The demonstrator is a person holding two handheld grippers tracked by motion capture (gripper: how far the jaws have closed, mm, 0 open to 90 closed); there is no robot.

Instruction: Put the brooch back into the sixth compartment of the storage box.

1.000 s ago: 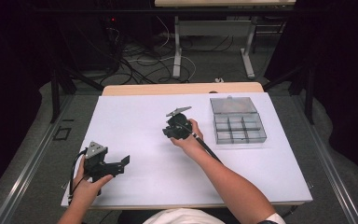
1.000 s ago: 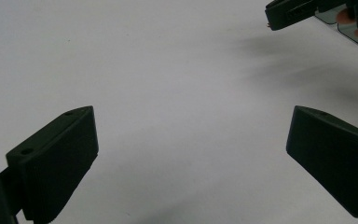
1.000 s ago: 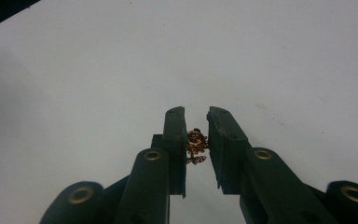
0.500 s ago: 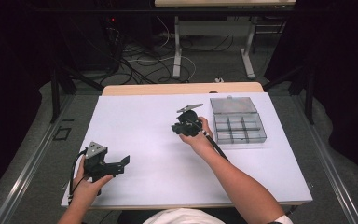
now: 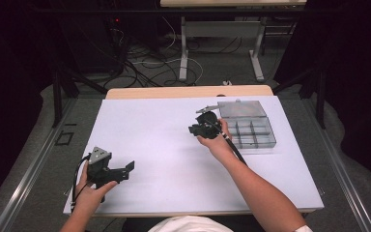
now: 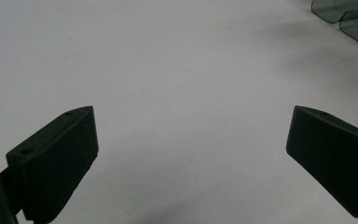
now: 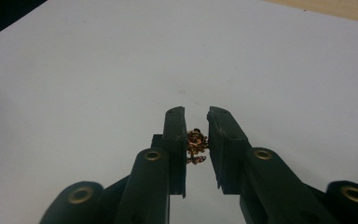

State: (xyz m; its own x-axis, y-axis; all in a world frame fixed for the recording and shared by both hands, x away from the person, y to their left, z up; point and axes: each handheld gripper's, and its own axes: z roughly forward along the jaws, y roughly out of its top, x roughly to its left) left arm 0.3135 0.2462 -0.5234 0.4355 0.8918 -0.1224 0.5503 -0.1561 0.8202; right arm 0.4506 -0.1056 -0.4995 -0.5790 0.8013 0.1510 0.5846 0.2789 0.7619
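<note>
Mounted high on the person's side, looking forward and down across the white table (image 5: 174,145) to the cabled floor beyond. Riding on the left gripper (image 6: 191,154), close above the tabletop, aimed level along it toward the clear compartment box (image 6: 349,14) (shared with the high view). Riding on the right gripper (image 7: 196,144), tilted down, very near, facing the table's far wooden edge.

Right gripper (image 7: 196,135): two black jaws rising from the bottom edge, standing nearly closed and pinching a small tangle of gold chain (image 7: 196,144) between their inner faces. Brass rivets (image 7: 152,155) showing on the jaw arms below the chain. White table sheet (image 7: 98,70) lying beneath and beyond the chain; wooden table edge (image 7: 345,9) showing far beyond it, at the upper right corner.
</note>
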